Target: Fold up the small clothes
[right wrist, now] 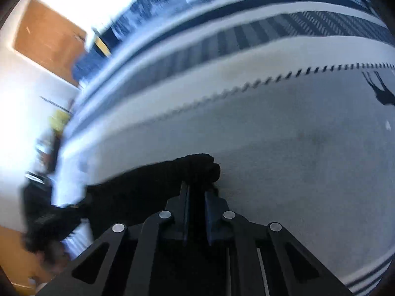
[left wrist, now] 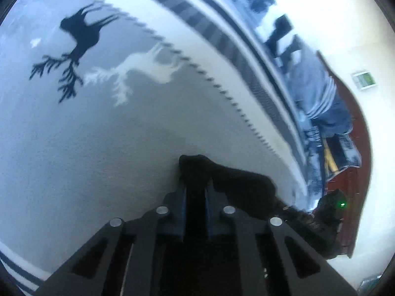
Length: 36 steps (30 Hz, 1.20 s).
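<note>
A: Start at the left gripper (left wrist: 196, 185). What are its fingers doing?

B: They are drawn close together and pinch the end of a small black garment (left wrist: 237, 182). The dark cloth bunches up just past the fingertips and fills the narrow gap between them.

A: And the right gripper (right wrist: 196, 190)?

B: The same. Its fingers are nearly together and clamp the other bunched end of the black garment (right wrist: 158, 185). A lump of cloth sticks out beyond the tips.

A: Where does the garment run from there?

B: In the left wrist view it trails off to the right of the gripper; in the right wrist view it trails off to the left. It lies stretched between the two, low over a grey blanket (left wrist: 98, 148).

A: Is it touching the blanket?

B: It looks to be resting on it near both grips, though the blur makes that hard to be sure of.

A: What is on the blanket?

B: A dark deer figure (left wrist: 79, 39) and a pale deer figure (left wrist: 145, 66), then a zigzag line, and dark and white stripes (left wrist: 212, 32) towards the edge.

A: Beyond that?

B: Blurred folded clothes (left wrist: 313, 83) at the far side of the bed, reddish-brown wooden furniture (left wrist: 358, 135), and a pale wall. In the right wrist view a brown wooden door (right wrist: 49, 42) stands at the upper left.
</note>
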Each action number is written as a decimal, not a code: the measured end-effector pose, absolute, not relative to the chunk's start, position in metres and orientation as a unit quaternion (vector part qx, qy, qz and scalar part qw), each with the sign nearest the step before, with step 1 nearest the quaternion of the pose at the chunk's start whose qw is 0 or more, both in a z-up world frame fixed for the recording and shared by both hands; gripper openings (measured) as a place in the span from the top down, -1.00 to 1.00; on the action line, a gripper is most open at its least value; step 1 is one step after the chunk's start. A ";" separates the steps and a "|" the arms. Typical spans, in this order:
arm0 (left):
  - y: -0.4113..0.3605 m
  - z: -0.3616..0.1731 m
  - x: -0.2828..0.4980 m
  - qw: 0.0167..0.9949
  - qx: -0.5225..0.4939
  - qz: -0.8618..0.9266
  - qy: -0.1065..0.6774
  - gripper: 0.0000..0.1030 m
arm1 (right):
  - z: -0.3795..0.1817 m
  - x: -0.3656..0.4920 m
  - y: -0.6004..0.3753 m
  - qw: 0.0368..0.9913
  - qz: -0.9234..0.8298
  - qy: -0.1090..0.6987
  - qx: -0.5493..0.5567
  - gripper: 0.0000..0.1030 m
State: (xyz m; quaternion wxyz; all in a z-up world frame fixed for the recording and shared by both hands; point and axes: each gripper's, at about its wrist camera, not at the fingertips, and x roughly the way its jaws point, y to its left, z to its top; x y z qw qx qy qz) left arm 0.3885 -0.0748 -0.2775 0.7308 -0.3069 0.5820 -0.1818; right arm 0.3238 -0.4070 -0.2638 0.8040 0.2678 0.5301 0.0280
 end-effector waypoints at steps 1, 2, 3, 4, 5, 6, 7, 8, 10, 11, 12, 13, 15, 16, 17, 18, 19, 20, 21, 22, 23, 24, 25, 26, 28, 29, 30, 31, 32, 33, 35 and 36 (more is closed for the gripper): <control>-0.073 -0.273 0.384 0.729 -0.308 -0.188 0.582 0.69 | -0.277 0.327 -0.412 0.788 0.031 0.534 0.305 0.62; -0.070 -0.266 0.378 0.735 -0.298 -0.191 0.578 0.65 | -0.277 0.326 -0.417 0.784 0.030 0.525 0.329 0.40; -0.068 -0.257 0.372 0.748 -0.277 -0.189 0.572 0.53 | -0.271 0.320 -0.423 0.782 0.024 0.517 0.346 0.22; -0.067 -0.247 0.361 0.764 -0.245 -0.185 0.567 0.44 | -0.266 0.314 -0.425 0.786 0.021 0.510 0.348 -0.23; -0.067 -0.243 0.356 0.771 -0.231 -0.184 0.564 0.27 | -0.256 0.301 -0.426 0.796 0.014 0.501 0.339 -0.65; -0.067 -0.240 0.346 0.778 -0.214 -0.183 0.562 0.23 | -0.248 0.285 -0.426 0.804 0.004 0.494 0.331 -0.78; -0.068 -0.237 0.332 0.782 -0.199 -0.186 0.560 0.23 | -0.245 0.275 -0.427 0.805 0.003 0.492 0.332 -0.80; -0.066 -0.237 0.317 0.784 -0.185 -0.193 0.560 0.20 | -0.247 0.257 -0.425 0.800 0.015 0.493 0.343 -0.80; -0.059 -0.239 0.296 0.784 -0.172 -0.196 0.563 0.16 | -0.253 0.230 -0.417 0.793 0.034 0.496 0.351 -0.80; -0.061 -0.243 0.288 0.781 -0.172 -0.196 0.567 0.15 | -0.255 0.221 -0.414 0.797 0.036 0.493 0.348 -0.80; -0.063 -0.246 0.286 0.776 -0.173 -0.197 0.573 0.15 | -0.257 0.210 -0.409 0.802 0.038 0.492 0.337 -0.80; -0.066 -0.249 0.286 0.772 -0.175 -0.196 0.578 0.15 | -0.259 0.206 -0.407 0.803 0.038 0.492 0.334 -0.80; -0.069 -0.251 0.292 0.772 -0.182 -0.189 0.579 0.14 | -0.266 0.208 -0.406 0.799 0.045 0.493 0.342 -0.77; -0.072 -0.251 0.298 0.772 -0.186 -0.185 0.579 0.14 | -0.268 0.214 -0.408 0.796 0.048 0.492 0.350 -0.76; -0.076 -0.251 0.305 0.770 -0.188 -0.182 0.582 0.14 | -0.269 0.221 -0.409 0.794 0.053 0.494 0.352 -0.74; -0.081 -0.251 0.313 0.767 -0.187 -0.183 0.586 0.14 | -0.269 0.225 -0.408 0.792 0.057 0.495 0.352 -0.73; -0.085 -0.252 0.319 0.765 -0.185 -0.185 0.588 0.14 | -0.270 0.238 -0.408 0.789 0.064 0.501 0.350 -0.66; -0.093 -0.254 0.330 0.762 -0.178 -0.183 0.595 0.14 | -0.272 0.245 -0.408 0.787 0.066 0.505 0.347 -0.56; -0.098 -0.256 0.338 0.757 -0.172 -0.179 0.604 0.13 | -0.274 0.257 -0.406 0.783 0.069 0.512 0.346 -0.53; -0.100 -0.259 0.344 0.753 -0.180 -0.180 0.607 0.13 | -0.277 0.269 -0.406 0.777 0.071 0.522 0.346 -0.39; -0.102 -0.262 0.348 0.750 -0.185 -0.181 0.608 0.10 | -0.279 0.277 -0.407 0.773 0.065 0.527 0.346 -0.23; -0.104 -0.265 0.353 0.748 -0.189 -0.181 0.610 0.09 | -0.282 0.286 -0.408 0.770 0.059 0.530 0.350 -0.22; -0.104 -0.267 0.357 0.748 -0.195 -0.176 0.610 0.09 | -0.282 0.292 -0.409 0.769 0.061 0.529 0.353 -0.22; -0.106 -0.268 0.360 0.750 -0.200 -0.173 0.606 0.09 | -0.285 0.301 -0.408 0.768 0.072 0.528 0.355 -0.22; -0.115 -0.265 0.361 0.758 -0.186 -0.167 0.602 0.13 | -0.289 0.308 -0.407 0.763 0.086 0.532 0.356 -0.17; -0.119 -0.261 0.360 0.762 -0.178 -0.171 0.598 0.42 | -0.289 0.312 -0.403 0.766 0.088 0.535 0.346 0.25; -0.121 -0.256 0.358 0.765 -0.172 -0.179 0.594 0.61 | -0.288 0.313 -0.399 0.765 0.096 0.541 0.337 0.51; -0.121 -0.250 0.354 0.769 -0.165 -0.186 0.589 0.63 | -0.286 0.313 -0.395 0.761 0.105 0.546 0.334 0.57; -0.119 -0.239 0.349 0.776 -0.163 -0.195 0.578 0.66 | -0.280 0.310 -0.391 0.769 0.098 0.546 0.318 0.63; -0.113 -0.226 0.341 0.782 -0.172 -0.209 0.561 0.67 | -0.269 0.306 -0.386 0.782 0.093 0.543 0.290 0.65; -0.099 -0.202 0.327 0.786 -0.197 -0.229 0.539 0.69 | -0.249 0.296 -0.381 0.797 0.091 0.529 0.277 0.68; -0.089 -0.188 0.317 0.788 -0.210 -0.240 0.527 0.69 | -0.232 0.289 -0.376 0.809 0.097 0.514 0.270 0.68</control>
